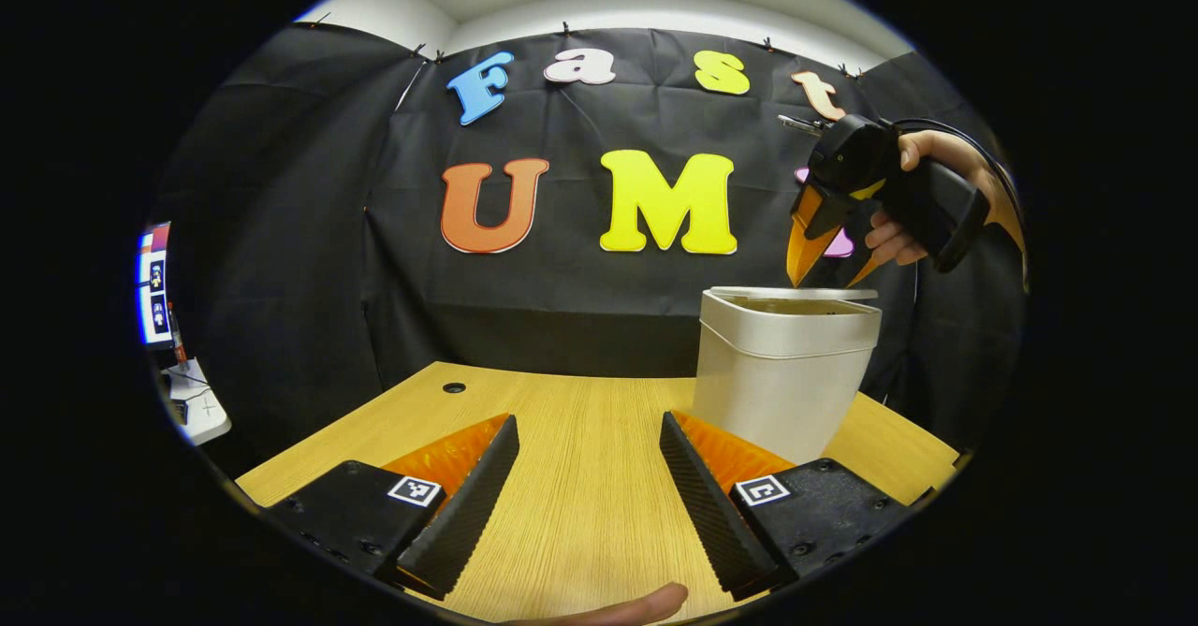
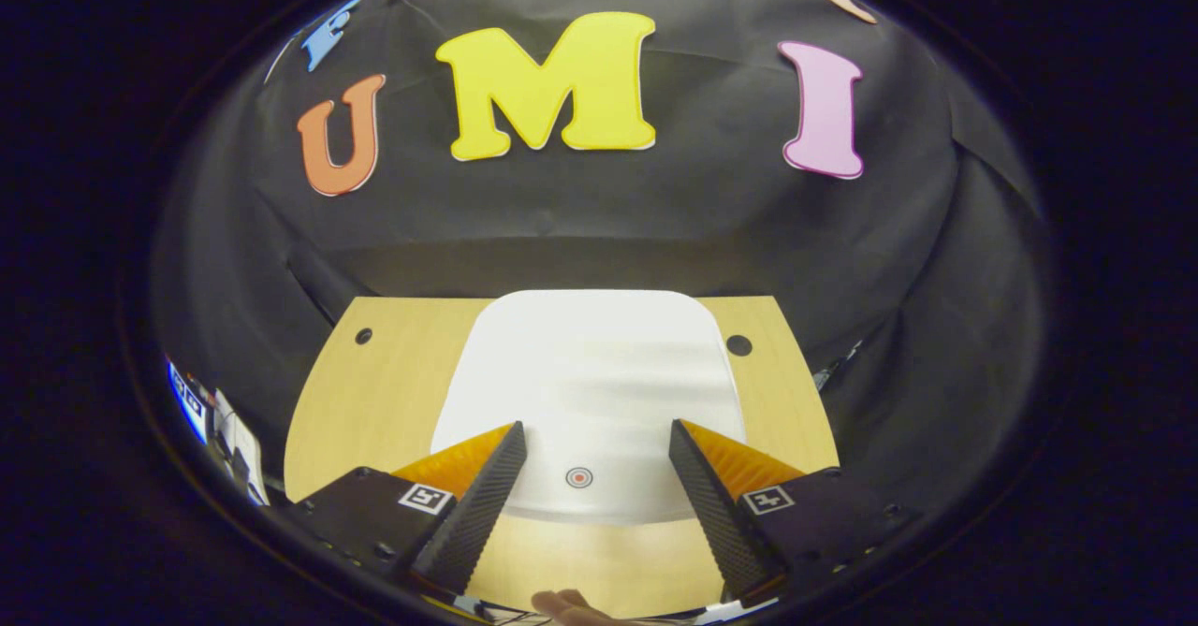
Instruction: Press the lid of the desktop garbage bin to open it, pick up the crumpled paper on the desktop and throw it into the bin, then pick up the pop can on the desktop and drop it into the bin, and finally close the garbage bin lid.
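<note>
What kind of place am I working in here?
Likely a recording booth: black cloth wall behind a wooden desktop, which holds a white garbage bin. The right gripper hangs over the bin's lid.

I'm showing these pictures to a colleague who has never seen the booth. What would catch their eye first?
Probably the pale garbage bin standing on the right side of the wooden desk, with the right gripper held in a hand just above its rim. In the right gripper view, the bin's white lid lies right below, a small round target mark between the open fingers.
</note>
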